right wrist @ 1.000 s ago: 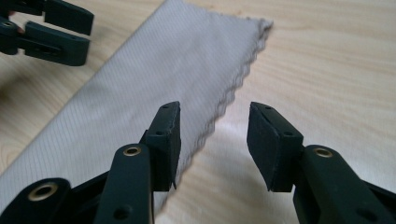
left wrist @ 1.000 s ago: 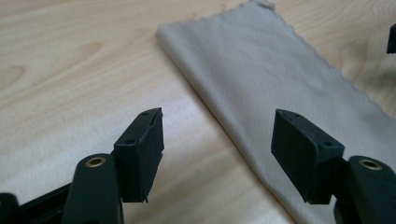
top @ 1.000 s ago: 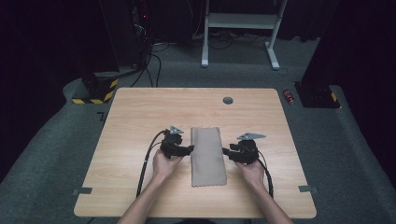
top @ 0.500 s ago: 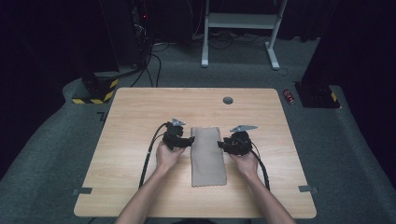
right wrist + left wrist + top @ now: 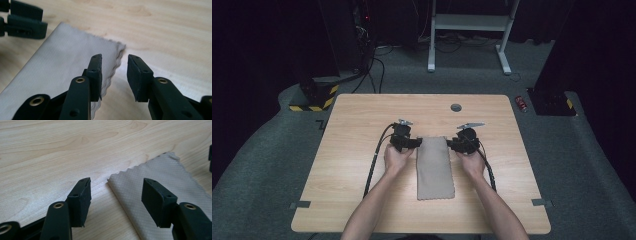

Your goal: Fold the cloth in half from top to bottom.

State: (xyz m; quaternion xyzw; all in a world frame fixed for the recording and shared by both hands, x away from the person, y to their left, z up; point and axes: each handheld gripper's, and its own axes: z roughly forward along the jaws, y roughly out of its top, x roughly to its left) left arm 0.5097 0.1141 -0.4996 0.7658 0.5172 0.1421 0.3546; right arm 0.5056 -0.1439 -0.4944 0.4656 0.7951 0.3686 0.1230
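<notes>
**High view and gripper views: both grippers at the cloth's far corners**

High view: a folded beige cloth (image 5: 434, 167) lies mid-table (image 5: 362, 125), left gripper (image 5: 414, 143) and right gripper (image 5: 452, 145) flanking its far end; a round grommet (image 5: 456, 107) sits beyond.

Left gripper view: jaws, just closing, gape open astride the cloth's (image 5: 160, 177) corner, unpressed.

Right gripper view: jaws, closing too, straddle the scalloped edge (image 5: 113, 68), apart from it.

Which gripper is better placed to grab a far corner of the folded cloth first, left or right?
Right, probably. The right gripper already straddles the cloth edge with narrowed jaws, which have just been closing; the left gripper stands wider, its corner barely between them.
</notes>
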